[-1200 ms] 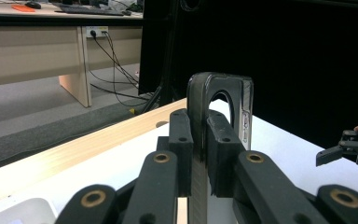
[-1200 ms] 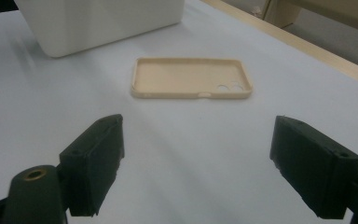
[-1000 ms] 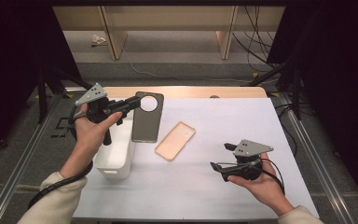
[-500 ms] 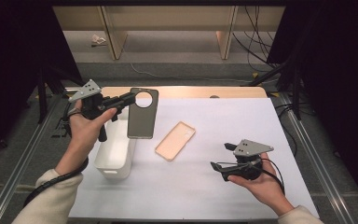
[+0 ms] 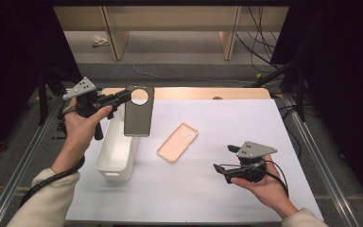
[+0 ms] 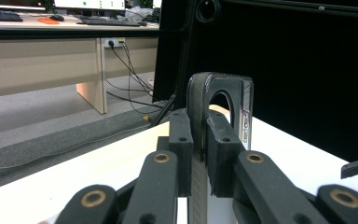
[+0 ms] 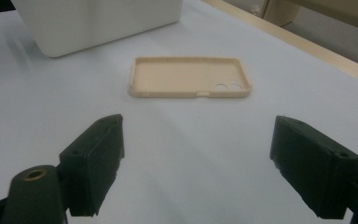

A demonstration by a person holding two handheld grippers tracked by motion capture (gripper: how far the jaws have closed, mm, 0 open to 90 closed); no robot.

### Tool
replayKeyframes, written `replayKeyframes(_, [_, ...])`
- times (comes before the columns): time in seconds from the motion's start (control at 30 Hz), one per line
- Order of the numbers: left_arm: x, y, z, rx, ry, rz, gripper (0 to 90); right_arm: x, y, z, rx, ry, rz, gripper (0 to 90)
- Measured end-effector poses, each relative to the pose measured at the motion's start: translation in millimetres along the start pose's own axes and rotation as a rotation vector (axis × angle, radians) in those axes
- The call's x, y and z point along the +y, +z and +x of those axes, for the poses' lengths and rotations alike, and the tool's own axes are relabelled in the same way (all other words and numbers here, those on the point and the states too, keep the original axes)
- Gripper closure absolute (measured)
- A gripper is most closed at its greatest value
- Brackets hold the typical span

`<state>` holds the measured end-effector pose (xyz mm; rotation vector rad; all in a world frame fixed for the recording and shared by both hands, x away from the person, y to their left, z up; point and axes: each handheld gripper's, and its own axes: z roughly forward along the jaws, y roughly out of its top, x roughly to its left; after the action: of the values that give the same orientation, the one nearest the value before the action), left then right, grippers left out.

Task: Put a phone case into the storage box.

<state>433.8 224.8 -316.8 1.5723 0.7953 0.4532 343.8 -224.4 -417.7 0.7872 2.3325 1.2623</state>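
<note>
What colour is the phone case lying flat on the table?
The phone case is pale peach-beige, seen best in the right gripper view.

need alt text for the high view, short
A person's left gripper holds a dark phone case in the air, above the far end of a white bin on a white table. A beige phone case lies open side up mid-table, and the right gripper rests low near the table's front right.
</note>
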Motion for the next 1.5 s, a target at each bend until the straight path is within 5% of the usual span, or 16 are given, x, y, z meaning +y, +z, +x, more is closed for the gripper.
replayKeyframes(1.5, [1.5,-10.8,49.6,0.111,0.008,0.022,81.7,-0.4,0.1,-0.2,-0.003,0.0,0.002,18.5])
